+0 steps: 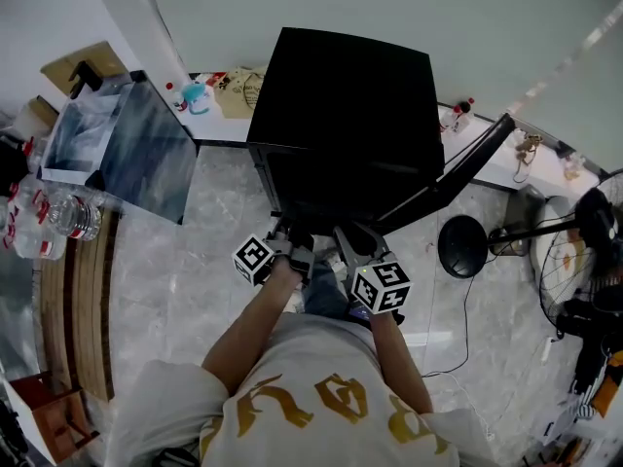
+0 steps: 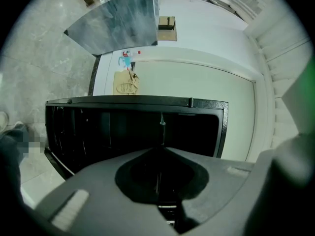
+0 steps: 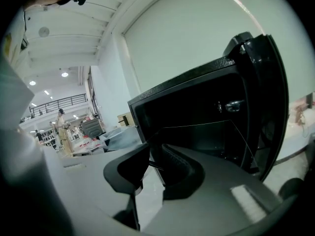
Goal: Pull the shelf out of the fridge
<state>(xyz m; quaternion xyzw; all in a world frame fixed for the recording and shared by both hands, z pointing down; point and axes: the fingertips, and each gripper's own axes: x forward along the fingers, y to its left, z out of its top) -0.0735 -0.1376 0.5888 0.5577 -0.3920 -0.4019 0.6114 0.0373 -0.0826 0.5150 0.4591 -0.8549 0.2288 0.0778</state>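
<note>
Your left tool (image 2: 161,150) and right tool (image 3: 153,152) each pinch the shelf (image 3: 209,139) by its front edge inside the open fridge (image 1: 350,95). The grasp seems done, so next pull back evenly, keeping it level.

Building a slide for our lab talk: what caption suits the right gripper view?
Right gripper closed on the edge of a clear glass shelf inside an open black mini fridge.

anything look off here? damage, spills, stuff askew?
Nothing stands out. The fridge sits square with its door swung open. The left gripper and right gripper each have jaws closed on the glass shelf at its front edge. No spill or breakage shows.
</note>
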